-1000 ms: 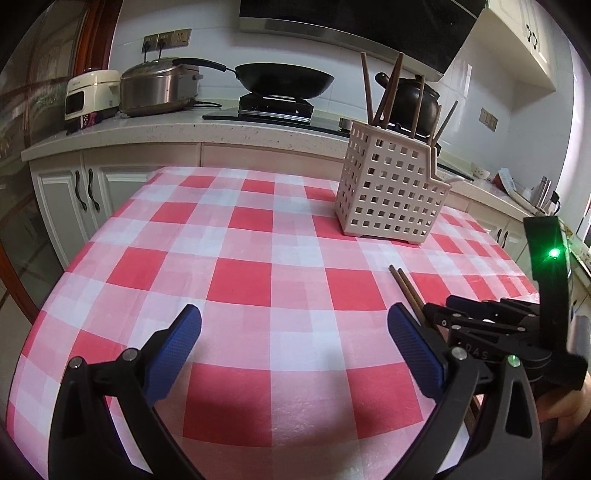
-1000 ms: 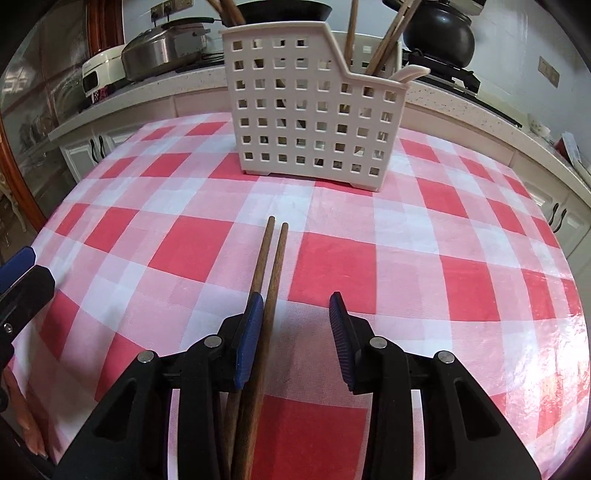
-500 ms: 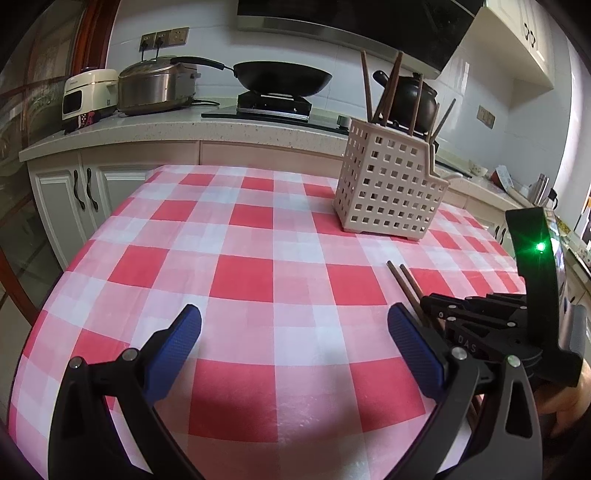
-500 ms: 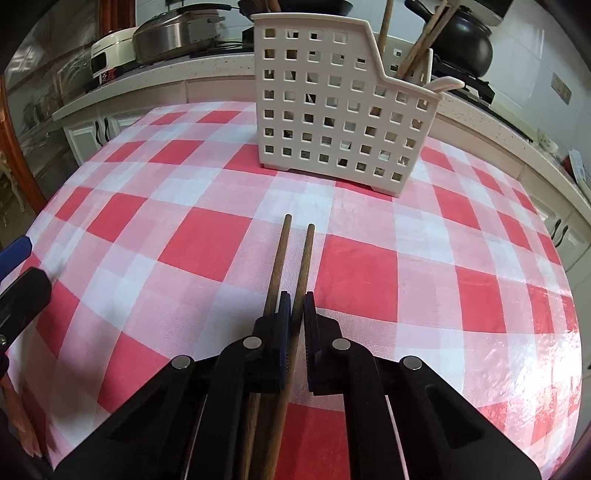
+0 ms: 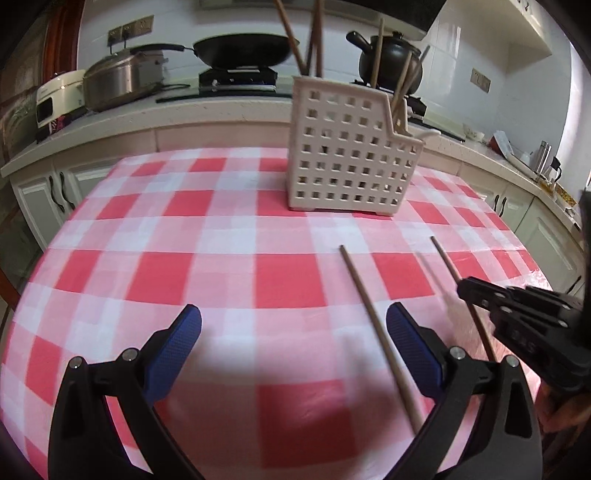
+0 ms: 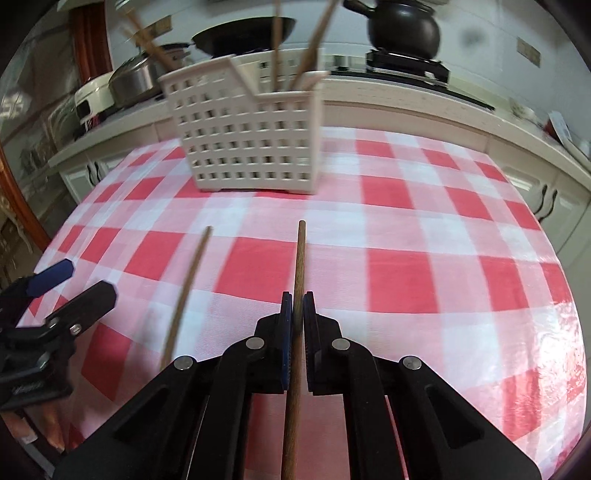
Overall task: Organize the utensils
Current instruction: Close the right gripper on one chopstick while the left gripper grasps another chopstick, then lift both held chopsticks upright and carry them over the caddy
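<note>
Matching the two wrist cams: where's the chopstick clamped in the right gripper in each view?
Left wrist: held chopstick at right, its tip poking up-left out of the right gripper, right of the loose chopstick.
Right wrist: bottom centre, running up between the shut fingers, tip toward the basket.
Shared landmark: white utensil basket on the checked tablecloth.

Each camera sits on one gripper, low and close over the checked tablecloth (image 5: 192,273), and looks forward and downward along its own fingers toward the kitchen counter (image 5: 221,114). The left wrist view has the white basket (image 5: 351,162) ahead to its right; the right wrist view has it ahead to its left. Both views share the basket, the cloth, the black wok (image 6: 243,35), and each shows the other gripper at its edge.
</note>
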Tool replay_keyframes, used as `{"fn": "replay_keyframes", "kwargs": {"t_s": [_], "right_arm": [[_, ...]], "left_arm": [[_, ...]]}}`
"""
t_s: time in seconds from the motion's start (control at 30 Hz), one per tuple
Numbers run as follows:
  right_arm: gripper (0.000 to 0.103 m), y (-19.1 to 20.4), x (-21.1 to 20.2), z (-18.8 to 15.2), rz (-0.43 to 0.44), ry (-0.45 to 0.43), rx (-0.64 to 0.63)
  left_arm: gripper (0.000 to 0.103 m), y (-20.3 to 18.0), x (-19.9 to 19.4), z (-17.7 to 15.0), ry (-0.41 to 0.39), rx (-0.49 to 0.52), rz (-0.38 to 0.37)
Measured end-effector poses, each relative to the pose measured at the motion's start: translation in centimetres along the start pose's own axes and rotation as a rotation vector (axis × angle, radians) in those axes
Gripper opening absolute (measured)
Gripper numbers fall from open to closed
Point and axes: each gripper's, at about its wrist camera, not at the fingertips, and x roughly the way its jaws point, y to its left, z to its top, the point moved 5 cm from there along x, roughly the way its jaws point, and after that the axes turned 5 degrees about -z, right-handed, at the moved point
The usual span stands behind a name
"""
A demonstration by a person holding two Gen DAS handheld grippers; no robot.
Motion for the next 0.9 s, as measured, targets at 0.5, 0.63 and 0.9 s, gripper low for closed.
{"fn": "replay_keyframes", "kwargs": {"t_s": [0.5,0.63,0.9], "right_arm": [[0.006,-4.1,-0.8,0.1,0.118,-0.034,0.034],[0.006,-4.7,-0.5,-0.2,0.139,-0.03,0.053],[0.006,-4.5,-0.8,-0.4,0.162,-0.033,0.045]], "left_arm": [[0.047,-4.8,5.6,-0.2,0.144,0.065,0.084],[0.032,-5.6,5.9,-0.1,0.148,0.099,0.086],[0.007,-6.2,5.9,-0.1,0.146,0.118,0.055]]}}
